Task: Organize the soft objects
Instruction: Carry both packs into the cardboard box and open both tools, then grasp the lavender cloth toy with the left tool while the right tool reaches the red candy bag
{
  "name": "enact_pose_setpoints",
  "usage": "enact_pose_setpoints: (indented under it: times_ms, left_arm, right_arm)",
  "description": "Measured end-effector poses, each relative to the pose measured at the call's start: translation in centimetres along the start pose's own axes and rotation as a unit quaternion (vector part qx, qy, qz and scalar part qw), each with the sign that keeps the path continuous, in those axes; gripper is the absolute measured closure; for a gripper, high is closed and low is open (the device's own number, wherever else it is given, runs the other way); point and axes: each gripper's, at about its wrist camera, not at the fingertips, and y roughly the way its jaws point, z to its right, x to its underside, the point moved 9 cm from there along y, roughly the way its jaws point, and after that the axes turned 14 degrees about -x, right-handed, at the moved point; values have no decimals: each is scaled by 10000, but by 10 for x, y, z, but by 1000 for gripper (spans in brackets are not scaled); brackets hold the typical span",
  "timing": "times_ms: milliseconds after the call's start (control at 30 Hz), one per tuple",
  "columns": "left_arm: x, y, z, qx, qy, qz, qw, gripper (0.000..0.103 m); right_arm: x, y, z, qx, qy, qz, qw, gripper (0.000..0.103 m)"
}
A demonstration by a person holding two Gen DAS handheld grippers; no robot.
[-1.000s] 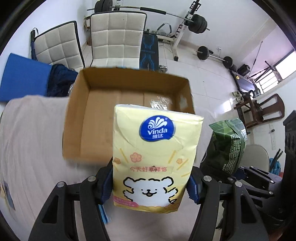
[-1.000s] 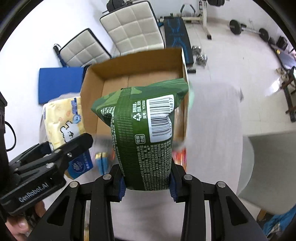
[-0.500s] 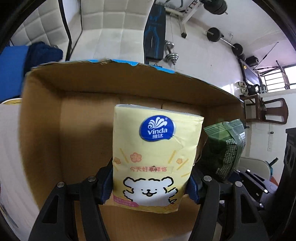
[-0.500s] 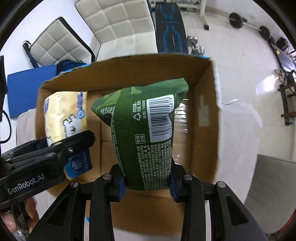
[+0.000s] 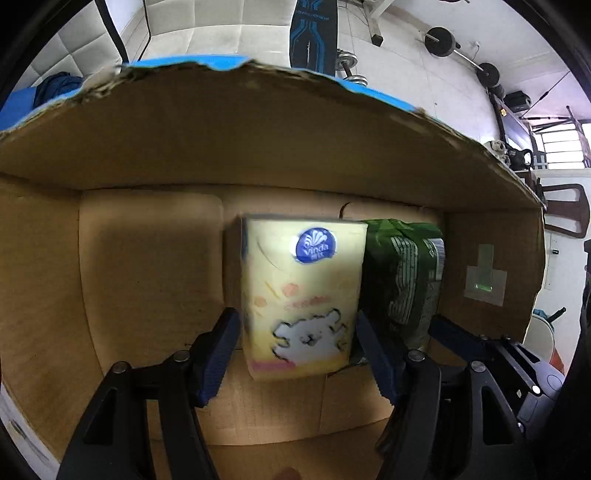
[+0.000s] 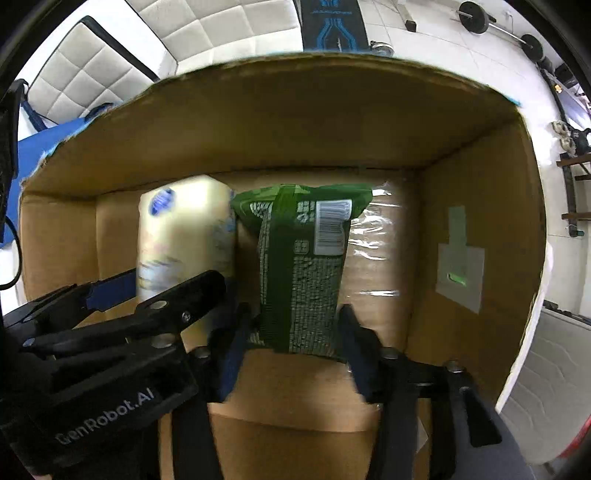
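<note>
Both grippers reach deep inside the cardboard box (image 5: 258, 155). A yellow Vinda tissue pack (image 5: 301, 302) lies on the box floor between the spread fingers of my left gripper (image 5: 295, 343), which is open and no longer pinches it. A green snack bag (image 6: 301, 266) lies beside the pack, to its right, between the fingers of my right gripper (image 6: 293, 339), which is also open. The tissue pack also shows in the right wrist view (image 6: 184, 236), and the green bag in the left wrist view (image 5: 406, 280). The two packs touch side by side.
The box's right wall (image 6: 476, 236) carries a taped label. Its far wall rim (image 6: 295, 62) is torn with blue edging. Beyond stand white padded chairs (image 6: 221, 29), a blue mat (image 6: 33, 147) and gym weights (image 5: 439, 37) on a tiled floor.
Both grippers moved down into the box and opened. The tissue pack and the green bag were let go and now rest on the box floor.
</note>
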Motion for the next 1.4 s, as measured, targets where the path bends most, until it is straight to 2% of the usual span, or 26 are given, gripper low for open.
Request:
enact_pose_setpoints:
  times_ms: [67, 167, 267, 367, 433, 467, 500, 600, 900, 967, 1067, 1200, 1400]
  left_arm:
    - [-2, -4, -1, -35, -20, 7, 10000, 37]
    - [1, -17, -3, -145, 0, 145, 9998, 20]
    - [3, -30, -14, -339, -9, 334, 9989, 13]
    - [10, -47, -24, -538, -40, 555, 9970, 3]
    - [18, -63, -31, -621, -115, 765, 9951, 2]
    - [22, -66, -35, -645, -129, 847, 9942, 2]
    - [28, -74, -37, -654, -132, 977, 9930, 2]
    - [45, -89, -47, -724, -172, 1204, 9899, 1]
    - [79, -122, -59, -1088, -99, 1685, 9796, 1]
    - [66, -123, -54, -1071, -118, 1788, 9780, 1]
    - [77, -140, -48, -1045, -129, 1979, 9746, 1]
    - [102, -161, -46, -1080, -160, 2209, 9692, 1]
    - [135, -179, -52, -992, -299, 2296, 9677, 1]
  right_arm:
    - [2, 0, 1, 6, -3, 24, 10000, 42]
    - [7, -4, 2, 119, -69, 70, 9999, 36]
    - [12, -10, 2, 143, -84, 97, 9998, 34]
    - [24, -17, 0, 156, -153, 144, 9997, 19]
    - [33, -24, -4, 193, -218, 195, 9994, 10]
    - [39, -26, -5, 201, -250, 252, 9992, 2]
    - [47, -29, -4, 183, -249, 292, 9991, 0]
    - [58, -40, -22, 145, -271, 467, 9984, 0]
    - [95, -76, -26, 63, -382, 849, 9956, 0]
    - [109, -87, -29, 40, -414, 959, 9945, 0]
    - [123, -105, -40, 47, -499, 1157, 9920, 0]
    - [149, -134, -51, 62, -638, 1445, 9874, 0]
    - [189, -163, -65, -27, -836, 1624, 9832, 0]
